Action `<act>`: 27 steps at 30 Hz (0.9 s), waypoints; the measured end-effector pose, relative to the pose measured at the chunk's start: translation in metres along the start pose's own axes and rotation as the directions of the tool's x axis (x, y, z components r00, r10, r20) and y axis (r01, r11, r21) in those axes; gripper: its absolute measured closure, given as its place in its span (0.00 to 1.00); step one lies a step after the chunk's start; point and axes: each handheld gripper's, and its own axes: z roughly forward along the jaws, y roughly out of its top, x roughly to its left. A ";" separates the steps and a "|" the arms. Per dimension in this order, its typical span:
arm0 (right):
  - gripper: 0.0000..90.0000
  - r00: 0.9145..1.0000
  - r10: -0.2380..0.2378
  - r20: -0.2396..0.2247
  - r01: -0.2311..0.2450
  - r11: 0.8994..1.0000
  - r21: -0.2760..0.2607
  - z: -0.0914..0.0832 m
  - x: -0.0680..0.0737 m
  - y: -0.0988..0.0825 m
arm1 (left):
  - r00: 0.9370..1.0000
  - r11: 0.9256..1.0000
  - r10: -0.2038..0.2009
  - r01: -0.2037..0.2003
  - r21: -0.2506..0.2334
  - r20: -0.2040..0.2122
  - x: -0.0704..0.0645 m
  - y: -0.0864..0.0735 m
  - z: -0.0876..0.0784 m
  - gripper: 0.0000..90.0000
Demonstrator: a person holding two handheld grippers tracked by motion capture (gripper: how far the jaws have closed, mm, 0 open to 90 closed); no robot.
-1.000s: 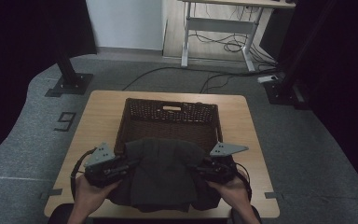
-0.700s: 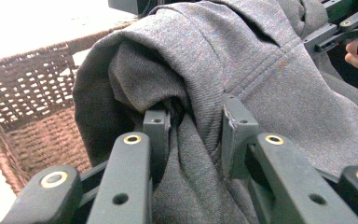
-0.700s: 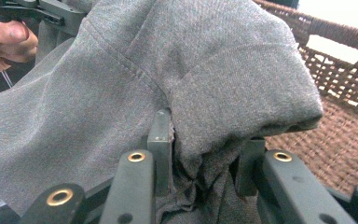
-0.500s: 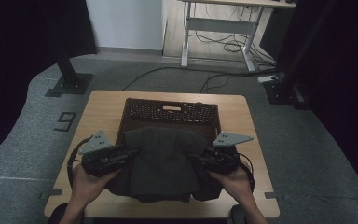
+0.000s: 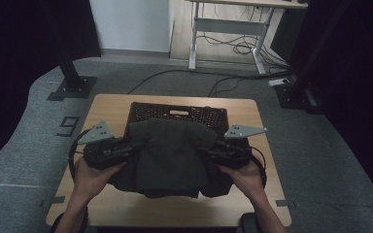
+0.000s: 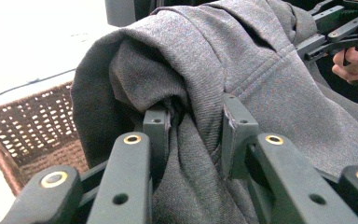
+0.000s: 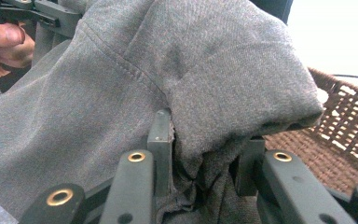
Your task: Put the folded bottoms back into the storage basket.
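At centre left of the high view, your left gripper (image 5: 135,145) grips the grey garment (image 5: 170,155), which hangs mid-frame over the table (image 5: 272,194), its top at the wicker basket (image 5: 175,112). The left gripper view adds the detail: jaws partly closed, cloth bunched between them. At centre right, your right gripper (image 5: 205,151) pinches the opposite edge likewise; its own view shows fabric wedged between the pads.
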 end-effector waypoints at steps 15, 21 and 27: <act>0.74 0.999 -0.015 0.043 0.017 0.999 -0.036 0.003 -0.017 0.027 | 1.000 1.000 0.013 -0.013 -0.029 -0.007 0.020 0.030 0.010 0.76; 0.74 0.998 -0.025 0.066 0.029 0.998 -0.050 0.008 -0.026 0.037 | 1.000 0.999 0.016 -0.016 -0.043 -0.002 0.032 0.038 0.016 0.75; 0.74 0.996 -0.021 0.091 0.026 0.998 -0.052 0.014 -0.035 0.043 | 1.000 0.999 0.021 -0.021 -0.045 -0.004 0.043 0.043 0.027 0.75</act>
